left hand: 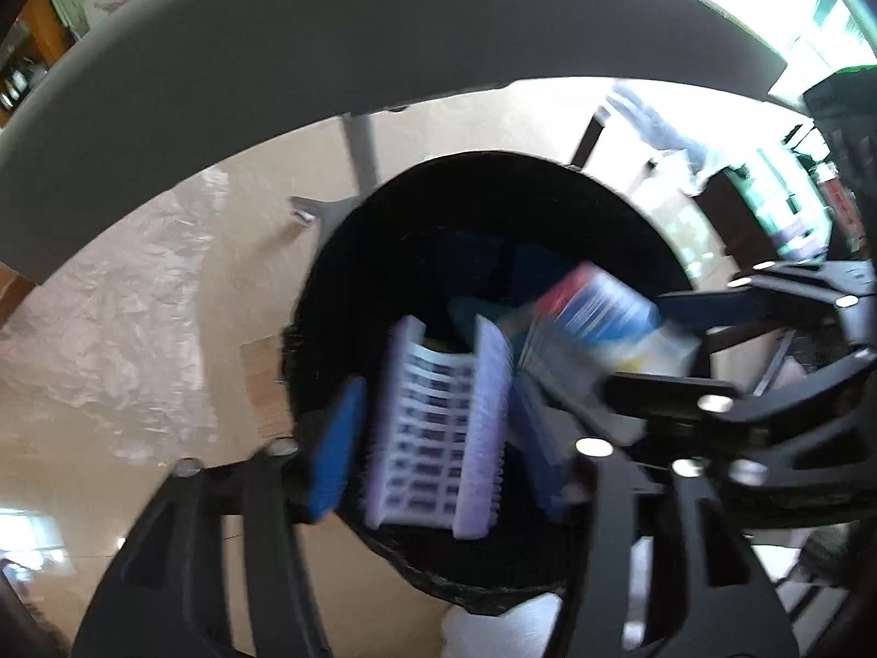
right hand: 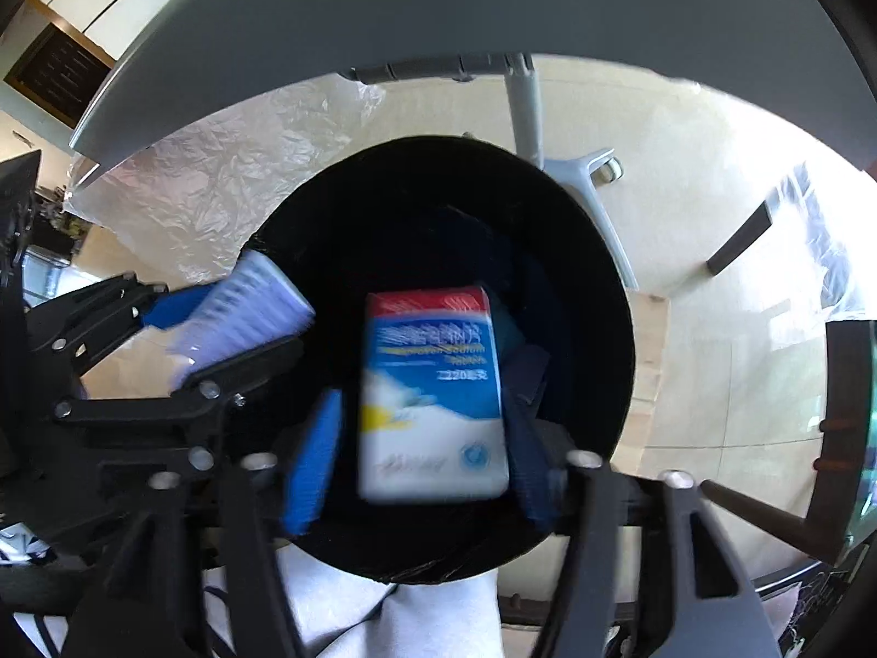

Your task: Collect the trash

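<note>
Both claws spread over black bin [right hand: 438, 208]: left gripper [left hand: 438, 433] around white carton [left hand: 433, 427], right gripper [right hand: 422, 438] around medicine box [right hand: 433, 395], neither pinched. Risk: carton clipping near rim, landing outside.

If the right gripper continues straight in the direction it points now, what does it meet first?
Probably the blue and white medicine box between the open right gripper pads, which appears loose above the black trash bin. Behind it lies the bin's dark inside; depth is unclear.
</note>
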`<state>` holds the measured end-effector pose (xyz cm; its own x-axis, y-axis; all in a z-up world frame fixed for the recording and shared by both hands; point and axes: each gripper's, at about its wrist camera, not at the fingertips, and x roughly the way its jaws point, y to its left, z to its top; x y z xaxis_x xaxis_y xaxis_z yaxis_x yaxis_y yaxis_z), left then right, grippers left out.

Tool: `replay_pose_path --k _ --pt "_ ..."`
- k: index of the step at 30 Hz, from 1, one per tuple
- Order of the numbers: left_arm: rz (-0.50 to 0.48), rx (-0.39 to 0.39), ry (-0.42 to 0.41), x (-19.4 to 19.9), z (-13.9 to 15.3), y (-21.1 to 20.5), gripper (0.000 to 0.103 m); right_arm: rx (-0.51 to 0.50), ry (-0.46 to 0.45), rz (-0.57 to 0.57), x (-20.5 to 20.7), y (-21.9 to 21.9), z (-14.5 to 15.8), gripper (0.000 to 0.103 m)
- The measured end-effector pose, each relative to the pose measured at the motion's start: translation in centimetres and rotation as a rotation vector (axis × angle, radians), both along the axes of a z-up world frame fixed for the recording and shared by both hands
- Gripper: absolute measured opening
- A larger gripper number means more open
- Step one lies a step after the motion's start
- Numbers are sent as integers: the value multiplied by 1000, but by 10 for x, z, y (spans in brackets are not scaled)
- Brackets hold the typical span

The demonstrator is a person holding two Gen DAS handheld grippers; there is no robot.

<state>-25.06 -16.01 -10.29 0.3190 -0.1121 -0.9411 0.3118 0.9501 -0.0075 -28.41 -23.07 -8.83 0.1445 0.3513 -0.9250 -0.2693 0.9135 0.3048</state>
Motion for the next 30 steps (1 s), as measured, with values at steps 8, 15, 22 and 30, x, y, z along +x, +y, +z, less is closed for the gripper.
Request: replay_pose_path --k 8,15,22,30 --pt "33 -37 -38 -12 21 8 80 -5 -21 15 -9 -26 25 77" --pt "73 -127 -354 -15 122 18 96 161 -286 28 -7 -46 123 95" --pt "218 -51 -466 70 151 56 99 28 -473 -189 94 -75 158 99" --pt "344 -30 -385 181 123 115 99 -167 -354 -323 224 -111 108 99"
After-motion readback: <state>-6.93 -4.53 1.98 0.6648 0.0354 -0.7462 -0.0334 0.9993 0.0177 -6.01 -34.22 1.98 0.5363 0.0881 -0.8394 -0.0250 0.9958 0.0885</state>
